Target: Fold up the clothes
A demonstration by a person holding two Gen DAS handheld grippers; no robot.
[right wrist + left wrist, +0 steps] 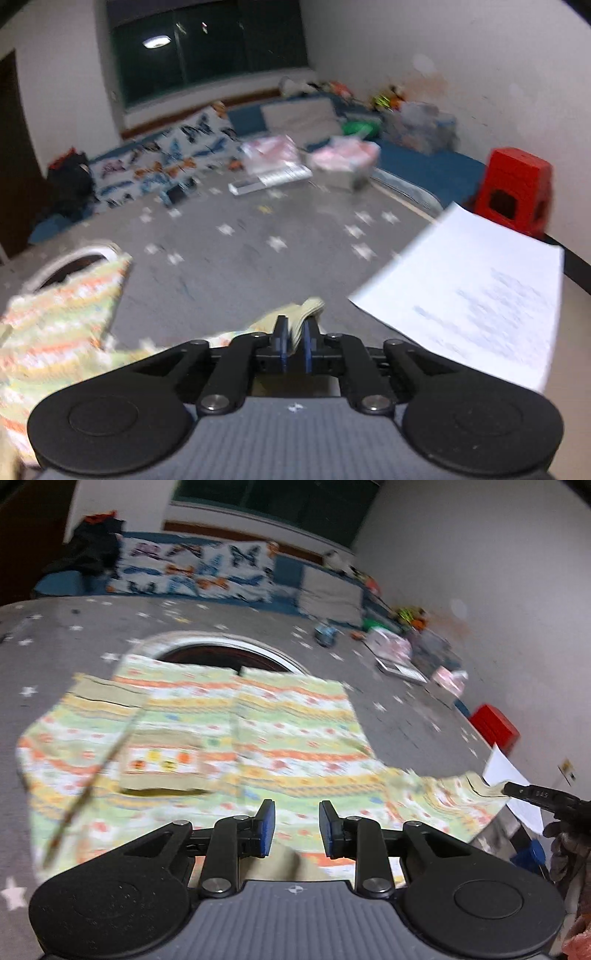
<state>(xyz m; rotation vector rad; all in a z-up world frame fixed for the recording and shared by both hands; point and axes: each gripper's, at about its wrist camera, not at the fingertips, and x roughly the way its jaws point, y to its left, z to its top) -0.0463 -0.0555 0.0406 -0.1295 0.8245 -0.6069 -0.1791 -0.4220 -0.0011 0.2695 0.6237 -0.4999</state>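
Grey star mat [258,266], right gripper [295,341]-pinched garment [62,317].

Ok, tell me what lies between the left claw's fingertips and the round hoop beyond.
Only the patterned garment, spread flat, up to the hoop; the left wrist view shows it under the open left claw.

The striped green-and-orange patterned garment [236,738] is soft, matt woven cloth. The grey star-printed floor mat [258,258] looks matt and slightly rough. The white paper sheet [480,295] is smooth. The black matt plastic left tongs [296,827] have shiny metal rivets.
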